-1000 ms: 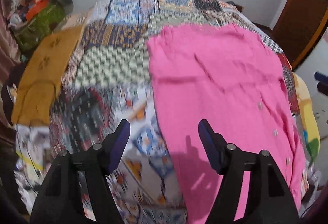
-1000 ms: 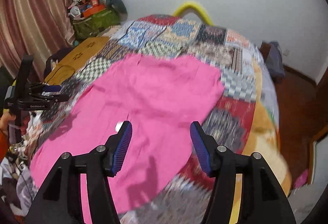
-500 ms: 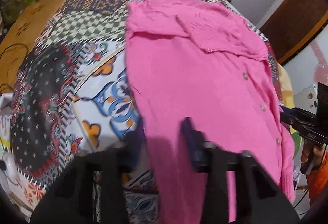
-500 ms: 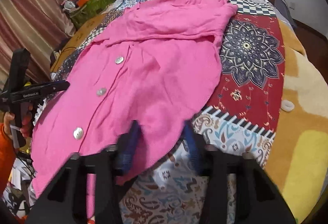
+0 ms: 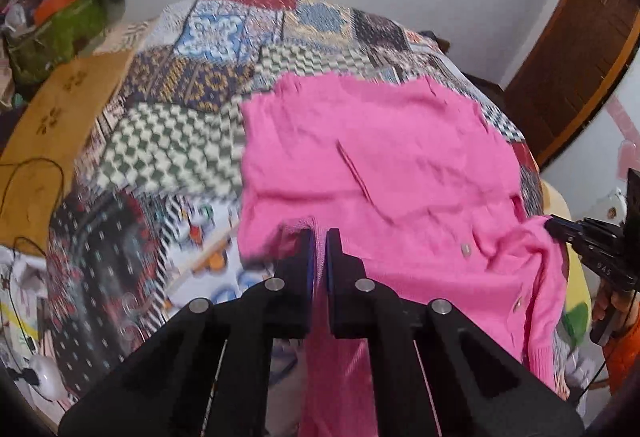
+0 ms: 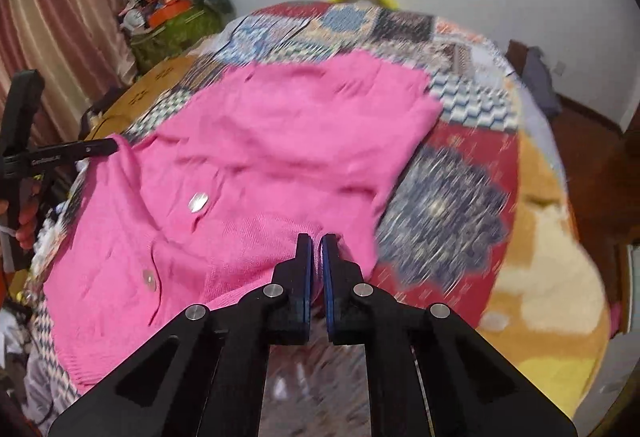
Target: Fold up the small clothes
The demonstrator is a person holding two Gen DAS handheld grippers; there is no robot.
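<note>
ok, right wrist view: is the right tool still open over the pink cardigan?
No. The right tool is closed, its blue pads pinching the near edge of the pink cardigan, which lies on the patchwork bedspread.

Soft, even indoor light; motion blur smears the patchwork patterned bedspread (image 6: 460,197); fisheye bends edges into dark corners.
</note>
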